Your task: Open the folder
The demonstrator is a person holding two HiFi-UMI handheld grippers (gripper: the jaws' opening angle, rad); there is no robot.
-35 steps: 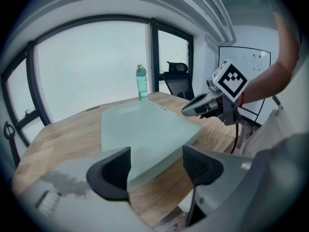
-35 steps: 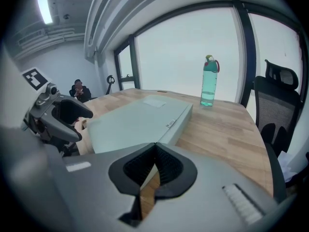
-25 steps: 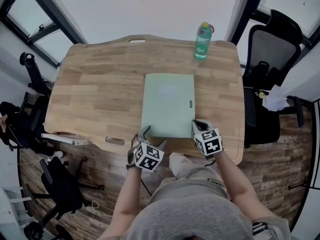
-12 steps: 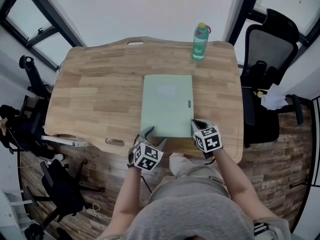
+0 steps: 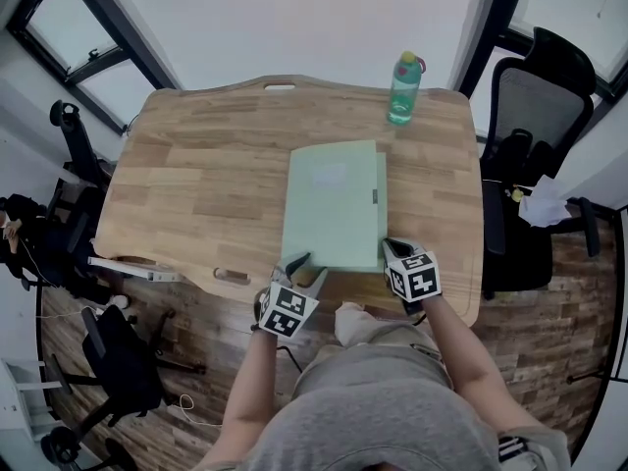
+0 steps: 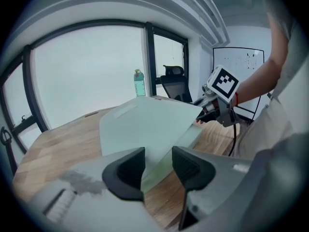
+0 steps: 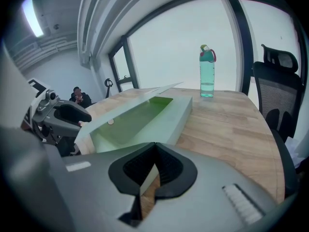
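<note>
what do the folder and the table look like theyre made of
The folder: probably thin plastic, pale green, matte; its lifted cover is a thin, smooth sheet. The table: wood or veneer, light, satin; grain and plank seams show.

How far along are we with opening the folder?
Done: the right gripper is shut on the folder's near right corner. In hand: the cover stands raised a little at the near edge, and the left gripper's jaws are closing with its corner between them. Left: swing the cover fully open.
</note>
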